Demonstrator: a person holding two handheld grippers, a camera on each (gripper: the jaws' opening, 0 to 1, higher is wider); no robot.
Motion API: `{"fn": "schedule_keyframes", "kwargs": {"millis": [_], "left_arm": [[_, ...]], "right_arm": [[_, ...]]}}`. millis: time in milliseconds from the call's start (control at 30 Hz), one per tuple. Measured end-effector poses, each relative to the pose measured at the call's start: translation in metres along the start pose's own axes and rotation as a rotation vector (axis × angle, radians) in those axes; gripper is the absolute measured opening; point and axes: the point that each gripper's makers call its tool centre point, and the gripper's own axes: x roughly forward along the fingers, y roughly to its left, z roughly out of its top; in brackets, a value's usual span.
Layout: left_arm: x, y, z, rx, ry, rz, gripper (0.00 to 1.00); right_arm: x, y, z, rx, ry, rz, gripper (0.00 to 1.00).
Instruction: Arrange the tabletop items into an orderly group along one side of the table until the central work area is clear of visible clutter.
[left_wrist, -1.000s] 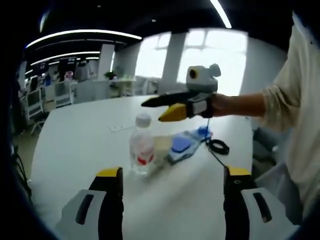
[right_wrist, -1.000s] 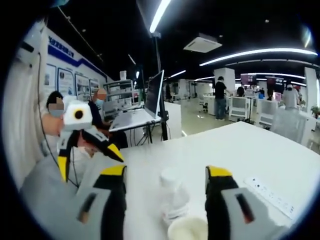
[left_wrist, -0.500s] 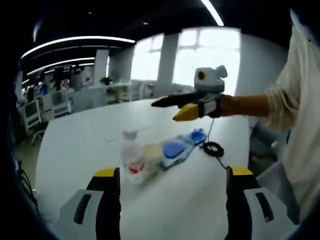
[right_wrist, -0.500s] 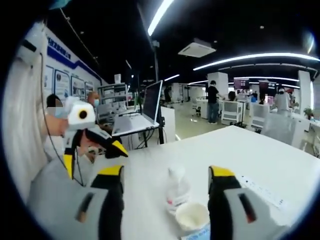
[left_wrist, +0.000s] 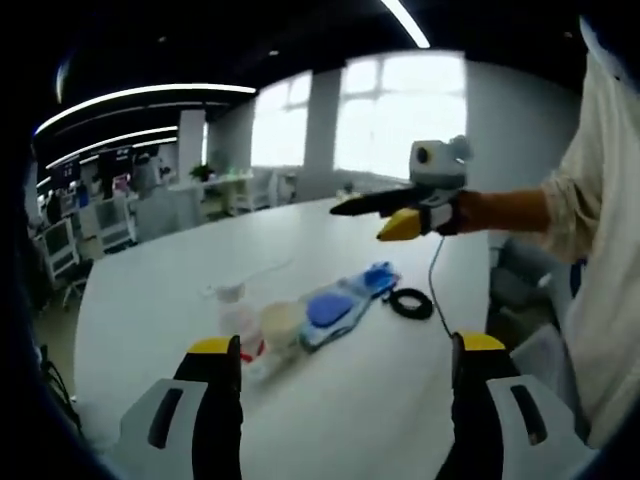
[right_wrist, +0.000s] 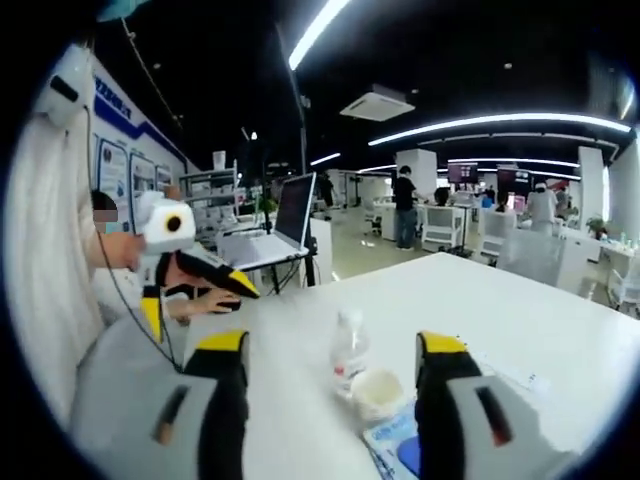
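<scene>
**Hovering over the white table, both grippers empty**

Hanging above the near edge of the white table (left_wrist: 150, 290), the left gripper (left_wrist: 340, 400) has its yellow-tipped jaws spread wide with nothing between them. Ahead of it and slightly toward its left jaw stands a clear water bottle (left_wrist: 238, 325) with a red label, upright. Just beside the bottle, on the side nearer the right jaw, sits a small white cup (left_wrist: 281, 324). Next along the same line lies a flat blue-and-white packet (left_wrist: 335, 305), touching or nearly touching the cup; which, cannot be told. Beyond the packet's far end, toward the right jaw's side, a coiled black cable (left_wrist: 410, 303) lies on the table.

In the left gripper view the right gripper (left_wrist: 385, 215) is held in the air beyond the cable, well above the table; its jaws stand apart with nothing in them.

In the right gripper view its own jaws are also wide apart and empty, and the bottle (right_wrist: 347, 352), cup (right_wrist: 378, 392) and packet (right_wrist: 400, 450) lie between them, ahead of the tips. A flat white strip (right_wrist: 505, 372) lies on the table beyond the right jaw. The left gripper (right_wrist: 200, 290) appears off to the left jaw's side.
</scene>
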Motion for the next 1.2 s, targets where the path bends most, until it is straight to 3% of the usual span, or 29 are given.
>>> {"fn": "schedule_keyframes", "kwargs": {"millis": [533, 933, 1200], "left_arm": [[0.01, -0.045, 0.009, 0.041, -0.003, -0.015, 0.83], [0.006, -0.077, 0.004, 0.052, 0.008, -0.012, 0.83], [-0.001, -0.092, -0.007, 0.047, 0.021, 0.006, 0.83]], "right_arm": [[-0.113, 0.006, -0.014, 0.039, -0.006, -0.157, 0.66], [-0.2, 0.018, -0.053, 0.099, 0.019, -0.302, 0.65], [-0.234, 0.027, -0.075, 0.124, 0.042, -0.377, 0.66]]}}
